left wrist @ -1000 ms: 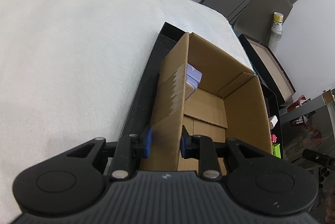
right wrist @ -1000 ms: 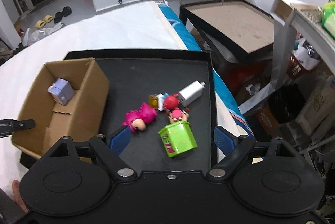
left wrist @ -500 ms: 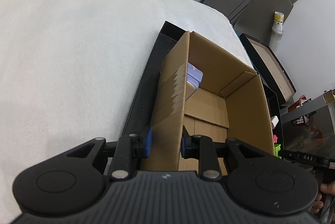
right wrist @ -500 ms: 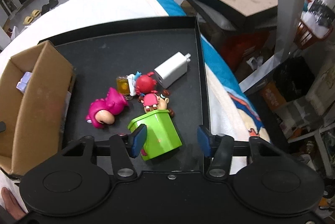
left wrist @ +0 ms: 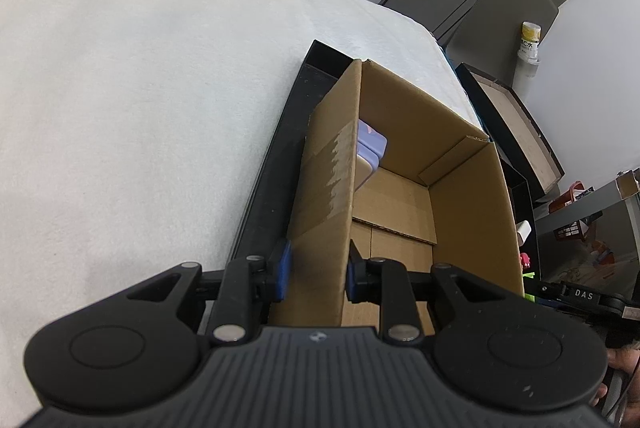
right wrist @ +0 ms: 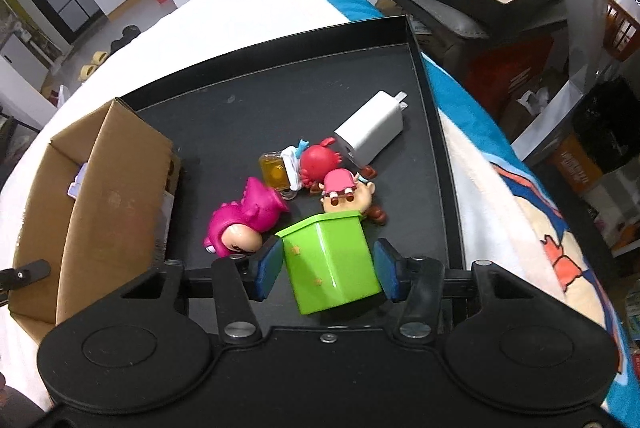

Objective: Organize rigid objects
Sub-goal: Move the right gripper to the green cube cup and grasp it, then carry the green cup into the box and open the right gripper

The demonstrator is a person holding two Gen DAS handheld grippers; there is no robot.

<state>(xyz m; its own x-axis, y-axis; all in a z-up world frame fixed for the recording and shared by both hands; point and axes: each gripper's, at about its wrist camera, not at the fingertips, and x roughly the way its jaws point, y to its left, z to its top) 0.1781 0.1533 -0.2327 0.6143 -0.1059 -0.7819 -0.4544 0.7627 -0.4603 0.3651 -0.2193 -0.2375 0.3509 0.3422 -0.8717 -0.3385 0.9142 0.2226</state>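
Right wrist: green box [right wrist: 332, 260] upright, slightly tilted, rim toward toys.

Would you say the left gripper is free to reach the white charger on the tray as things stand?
Probably not. The left gripper is shut on the cardboard box wall, and the white charger lies beyond the box's far wall, so it would have to let go first.

A bed w/ a white fleecy cover [left wrist: 140, 108] carried everything; a blue cartoon-print blanket [right wrist: 516, 196] showed along its right edge. Directly on the bed lay a shallow black tray [right wrist: 256, 116], near that edge. On the tray: a cardboard box [right wrist: 116, 188] at left, & at right a loose cluster of small toys plus a white charger [right wrist: 370, 132], all lying on the tray floor.
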